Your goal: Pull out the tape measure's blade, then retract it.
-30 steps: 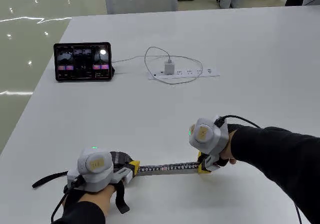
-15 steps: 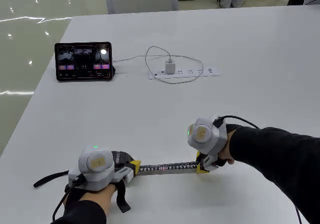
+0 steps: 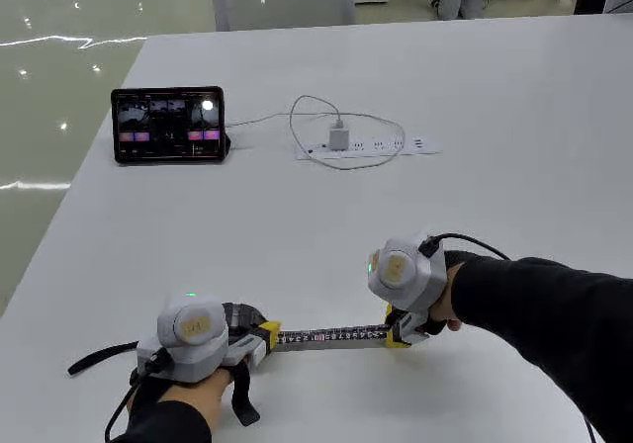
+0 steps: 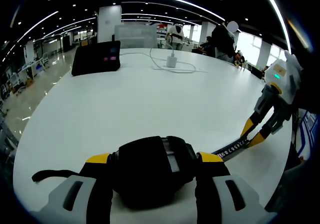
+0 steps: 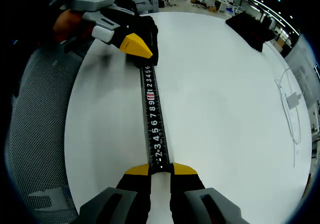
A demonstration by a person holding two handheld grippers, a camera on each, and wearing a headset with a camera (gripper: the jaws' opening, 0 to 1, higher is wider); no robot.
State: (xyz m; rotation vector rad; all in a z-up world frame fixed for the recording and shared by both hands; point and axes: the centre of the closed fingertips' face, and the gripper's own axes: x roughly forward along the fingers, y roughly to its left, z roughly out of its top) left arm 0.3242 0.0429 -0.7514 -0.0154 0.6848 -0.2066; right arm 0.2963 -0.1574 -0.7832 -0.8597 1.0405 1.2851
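The black tape measure case [image 3: 242, 316] rests on the white table near its front edge, and my left gripper [image 3: 255, 336] is shut on it. In the left gripper view the case [image 4: 152, 171] sits between the yellow-tipped jaws. The numbered blade [image 3: 331, 336] runs flat across the table to my right gripper [image 3: 394, 336], which is shut on its end. Seen from the right gripper view, the blade [image 5: 152, 119] stretches from the right gripper [image 5: 160, 170] up to the case [image 5: 149, 31] held by the left gripper [image 5: 131, 43]. A black wrist strap [image 3: 99, 356] trails left from the case.
A tablet [image 3: 168, 125] stands at the back left. A white power strip [image 3: 366, 146] with a charger and looped cable lies behind the middle of the table. The table's left edge [image 3: 69, 216] drops to a glossy floor. People stand far off [image 4: 222, 36].
My right gripper has come a little closer to the left one, and the exposed blade between them is shorter. The left gripper holds the case in place.
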